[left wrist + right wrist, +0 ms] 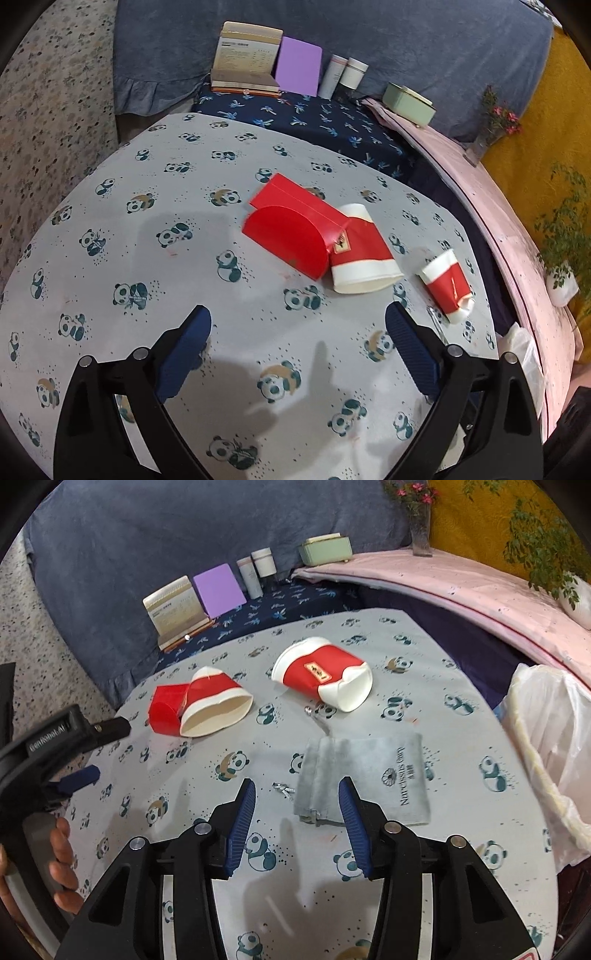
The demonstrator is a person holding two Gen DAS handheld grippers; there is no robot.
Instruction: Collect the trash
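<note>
Nothing is looking collected yet: both cups [322, 672] [216, 705] and the red box [166, 710] are lying on the panda-print tabletop [424, 849], at 12 and 10 o'clock from the right gripper [297, 821], which is hovering spread and empty over a grey pouch [365, 779]. The left gripper [297, 347] is gaping empty too. A plastic bag [550, 746] is waiting at 3 o'clock; books [177, 609] are leaning against a blue-draped sofa [147, 535] behind.
</note>
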